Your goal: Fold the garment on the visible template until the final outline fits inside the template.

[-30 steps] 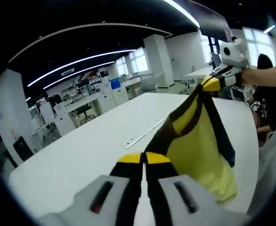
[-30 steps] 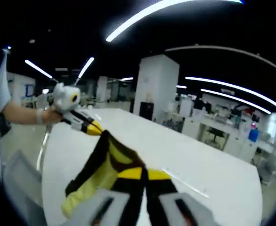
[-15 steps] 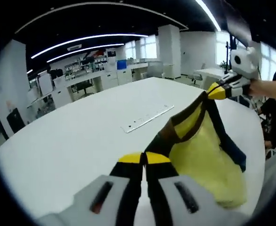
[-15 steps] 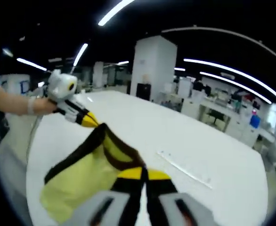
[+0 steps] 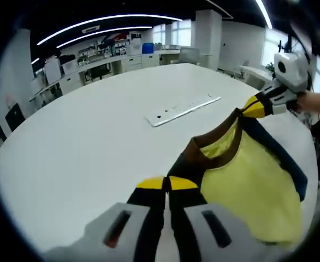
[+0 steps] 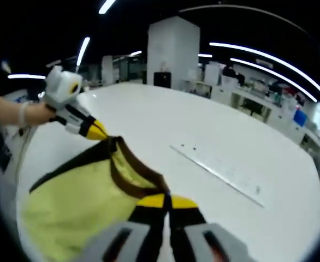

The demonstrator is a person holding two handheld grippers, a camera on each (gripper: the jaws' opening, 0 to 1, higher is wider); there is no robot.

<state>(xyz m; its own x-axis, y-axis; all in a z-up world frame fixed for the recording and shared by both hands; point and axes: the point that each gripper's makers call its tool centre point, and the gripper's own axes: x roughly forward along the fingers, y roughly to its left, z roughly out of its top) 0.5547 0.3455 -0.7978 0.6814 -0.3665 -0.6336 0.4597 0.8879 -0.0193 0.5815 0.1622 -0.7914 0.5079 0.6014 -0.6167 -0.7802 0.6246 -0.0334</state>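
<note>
A yellow garment (image 5: 247,185) with a brown collar and dark navy trim hangs stretched between both grippers above the white table (image 5: 94,136). My left gripper (image 5: 167,183) is shut on one end of its collar edge. My right gripper (image 6: 167,201) is shut on the other end; it enters the left gripper view (image 5: 254,107) at the right, held by a hand. In the right gripper view the yellow garment (image 6: 78,196) spreads to the left, and the left gripper (image 6: 94,131) pinches its far corner. No template outline is discernible on the table.
A long flat metal strip (image 5: 182,109) with holes lies across the table's middle, also in the right gripper view as the metal strip (image 6: 220,170). Office desks, shelves and a white pillar (image 6: 171,54) stand beyond the table. A person's hand (image 6: 23,112) holds the far gripper.
Both grippers have come down toward the table with the garment still stretched between them; the views now tilt downward and the garment hangs lower, closer to the surface.
</note>
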